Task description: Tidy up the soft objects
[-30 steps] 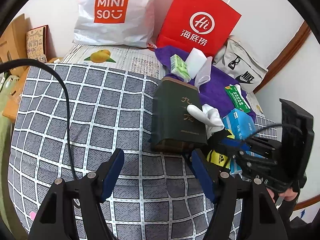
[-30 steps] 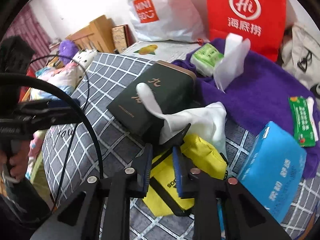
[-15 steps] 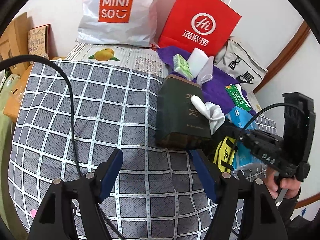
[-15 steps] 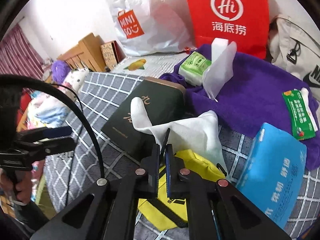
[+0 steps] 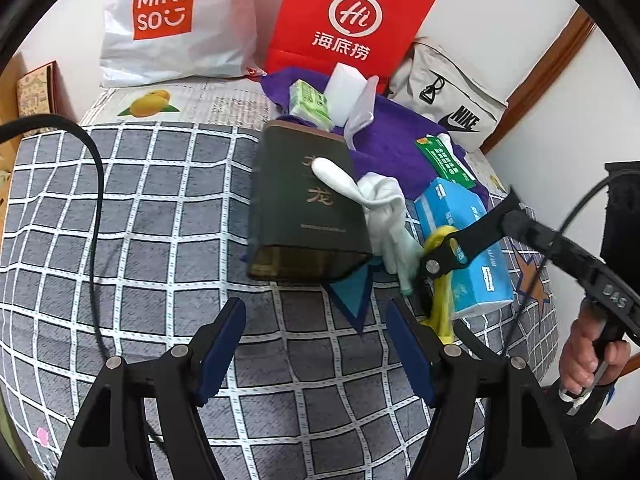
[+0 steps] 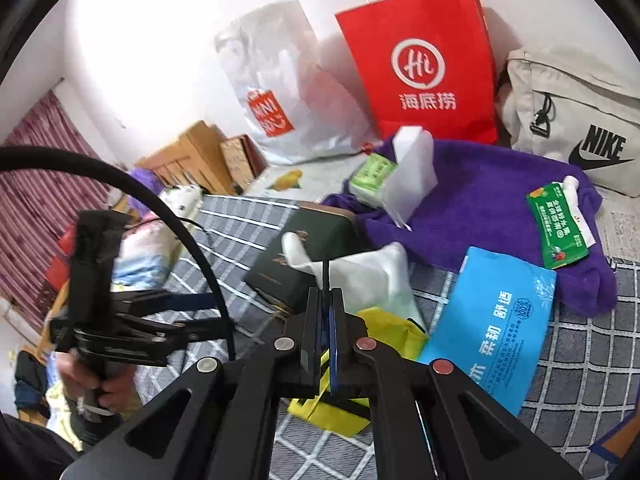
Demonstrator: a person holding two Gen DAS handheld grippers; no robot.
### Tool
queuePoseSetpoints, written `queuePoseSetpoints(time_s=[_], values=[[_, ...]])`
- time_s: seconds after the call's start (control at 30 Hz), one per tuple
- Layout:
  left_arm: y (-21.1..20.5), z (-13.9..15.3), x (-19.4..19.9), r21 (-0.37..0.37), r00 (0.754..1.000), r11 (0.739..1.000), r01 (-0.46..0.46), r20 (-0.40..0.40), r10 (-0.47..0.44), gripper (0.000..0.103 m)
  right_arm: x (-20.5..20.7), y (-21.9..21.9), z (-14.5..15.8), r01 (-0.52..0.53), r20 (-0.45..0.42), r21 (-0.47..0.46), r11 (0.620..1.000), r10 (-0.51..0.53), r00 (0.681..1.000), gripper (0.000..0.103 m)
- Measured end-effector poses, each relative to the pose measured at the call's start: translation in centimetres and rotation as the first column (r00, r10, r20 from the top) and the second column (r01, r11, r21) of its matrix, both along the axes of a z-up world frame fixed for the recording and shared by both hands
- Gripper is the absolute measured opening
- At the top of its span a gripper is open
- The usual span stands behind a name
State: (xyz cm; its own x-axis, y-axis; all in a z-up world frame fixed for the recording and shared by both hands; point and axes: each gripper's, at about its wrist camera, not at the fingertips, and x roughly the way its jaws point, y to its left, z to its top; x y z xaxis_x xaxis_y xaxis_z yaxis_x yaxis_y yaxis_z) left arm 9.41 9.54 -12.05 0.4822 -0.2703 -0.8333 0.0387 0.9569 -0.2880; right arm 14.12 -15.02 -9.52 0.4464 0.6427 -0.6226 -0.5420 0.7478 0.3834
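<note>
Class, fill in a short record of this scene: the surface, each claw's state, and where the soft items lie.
Surface: grey checked bedspread
Left claw: open, empty, over the bedspread
Right claw: shut on the black strap of the yellow bag
White cloth: draped partly over the dark green box
Purple towel: behind, green packet on it
Blue tissue pack: beside the yellow bag

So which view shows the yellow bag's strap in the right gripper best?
The right wrist view: the right gripper is shut on a thin black strap, with the yellow bag just beneath the fingers. The left wrist view shows the right gripper side-on with the yellow bag hanging blurred; the strap is unclear there.
</note>
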Motion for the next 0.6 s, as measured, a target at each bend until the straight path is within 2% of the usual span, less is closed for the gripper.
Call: queuePoseSetpoints(time_s=[0.27, 0.47, 0.6], values=[[-2.0, -1.3, 0.7, -0.036, 0.997, 0.997, 0.073, -0.023, -0.074, 0.071, -1.3, -1.8, 2.3, 0.013, 0.068, 0.012, 1.000, -0.014, 0.998, 0.003], [-5.4, -3.2, 1.9, -0.077, 0.985, 0.984, 0.162, -0.048, -0.166, 0.071, -2.2, -5.6, 2.4, 0.093, 0.080, 0.005, 0.996, -0.093, 0.992, 0.003], [-6.8, -4.3, 2.6, -0.066, 0.984, 0.984, 0.166, -0.055, -0.170, 0.070, -2.4, -8.0, 2.4, 0.144, 0.084, 0.018, 0.989, -0.145, 0.986, 0.003]])
